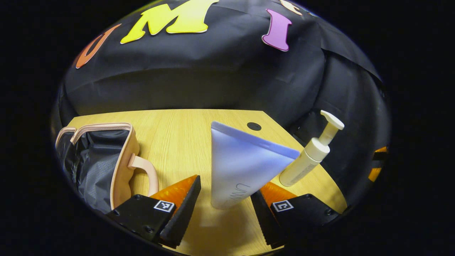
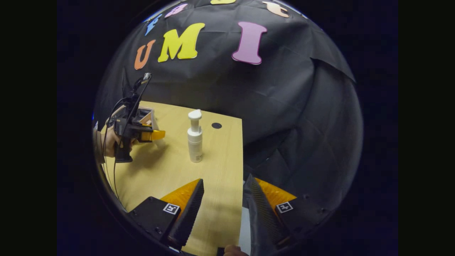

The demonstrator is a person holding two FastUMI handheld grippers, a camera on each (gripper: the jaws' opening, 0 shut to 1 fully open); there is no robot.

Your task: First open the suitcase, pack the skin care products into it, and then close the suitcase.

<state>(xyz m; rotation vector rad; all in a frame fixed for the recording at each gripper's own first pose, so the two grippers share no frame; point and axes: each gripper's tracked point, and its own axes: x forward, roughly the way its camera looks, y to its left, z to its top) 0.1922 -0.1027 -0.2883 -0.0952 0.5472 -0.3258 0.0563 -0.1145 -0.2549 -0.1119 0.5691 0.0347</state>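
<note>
In the left gripper view, the left gripper (image 1: pixel 222 209) sits at the bottom centre of the frame with its jaws spread wide. A pale lavender tube (image 1: pixel 241 167) stands cap-down on the wooden worktop (image 1: pixel 177 135) between the two fingers, and a gap shows on each side, so neither finger presses on it. At the left edge of the frame the pink suitcase (image 1: pixel 121 167) lies open, its dark lining and its handle in sight. To the right of the tube, near the worktop's far edge, stands a white pump bottle (image 1: pixel 309 158), which looks tilted in this view.

In the right gripper view, the right gripper (image 2: pixel 222 209) hangs at the bottom centre, jaws released and holding nothing, over the right edge of the worktop (image 2: pixel 220 167). The pump bottle (image 2: pixel 194 137) stands upright at mid-frame. At the left of the frame a hand (image 2: pixel 108 142) holds the left gripper (image 2: pixel 156 135) low over the worktop.
</note>
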